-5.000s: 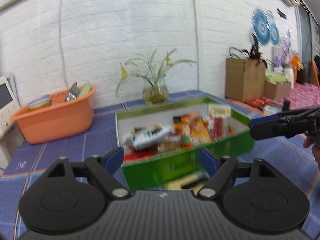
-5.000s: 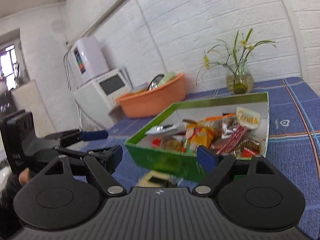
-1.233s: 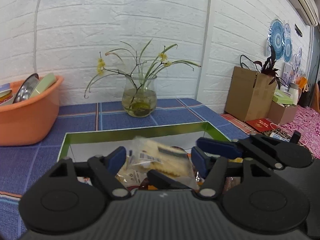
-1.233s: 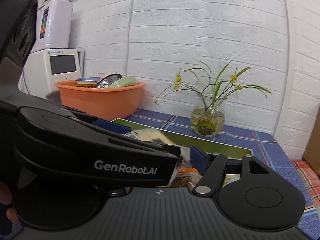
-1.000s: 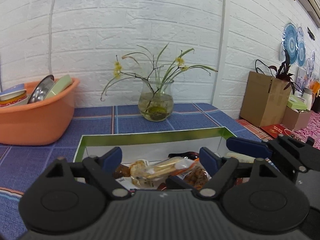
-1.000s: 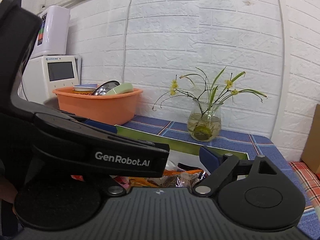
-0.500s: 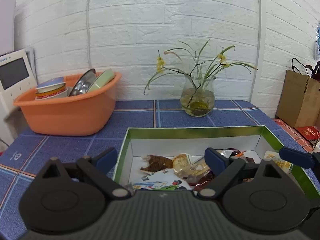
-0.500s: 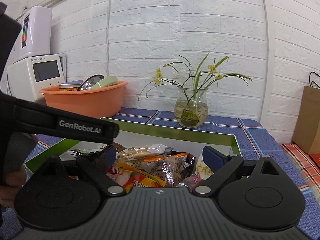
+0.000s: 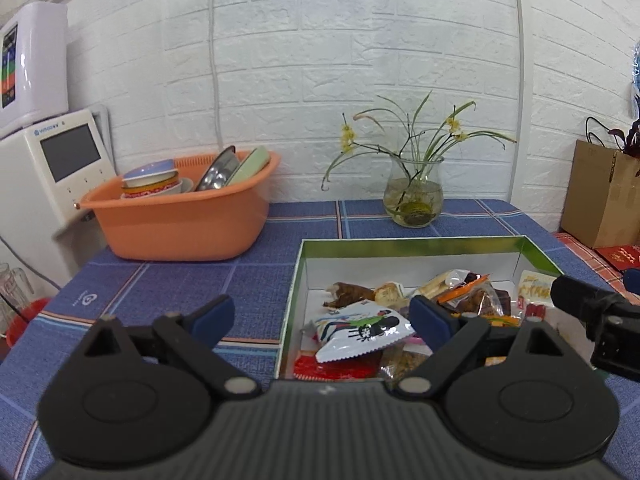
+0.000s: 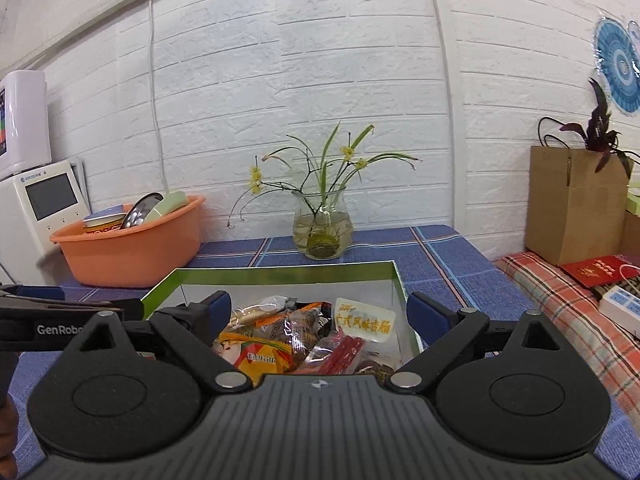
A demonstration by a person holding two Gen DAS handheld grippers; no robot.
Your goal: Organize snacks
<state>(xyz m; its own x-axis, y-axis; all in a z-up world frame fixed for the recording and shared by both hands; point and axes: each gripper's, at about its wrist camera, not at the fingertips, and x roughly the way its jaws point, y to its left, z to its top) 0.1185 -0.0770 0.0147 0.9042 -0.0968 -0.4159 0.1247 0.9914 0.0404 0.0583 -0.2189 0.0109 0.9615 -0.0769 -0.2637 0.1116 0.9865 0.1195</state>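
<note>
- Left gripper [image 9: 322, 316]: jaws wide apart, nothing between the pads, having just been opening; set at the near left corner of the box, one blue pad over the table, the other above the packets.
- Right gripper [image 10: 318, 314]: jaws also spread wide, nothing clamped; pointed over the near edge of the box, toward the red and orange packets.
- Shallow green cardboard box with white inside [image 9: 412, 243]: placed on the blue checked table [image 9: 192, 280], open on top, probably to serve as the collecting place for the snacks.
- Snack packets: heaped loosely and overlapping inside the box, mostly toward its near and right part; far left corner bare.
- White packet with black and green drawing [image 9: 362, 330]: lying on top of the heap, tilted, nearest to the left gripper.
- White label with yellow letters [image 10: 363, 321]: leaning near the right wall of the box.
- Orange plastic basin with bowls and plates [image 9: 180, 216]: well apart on the left, against the wall.
- Glass vase with yellow flowers [image 9: 414, 196]: behind the box, not touching.
- Likely stage: no packet in hand, both grippers free for a next pick.
</note>
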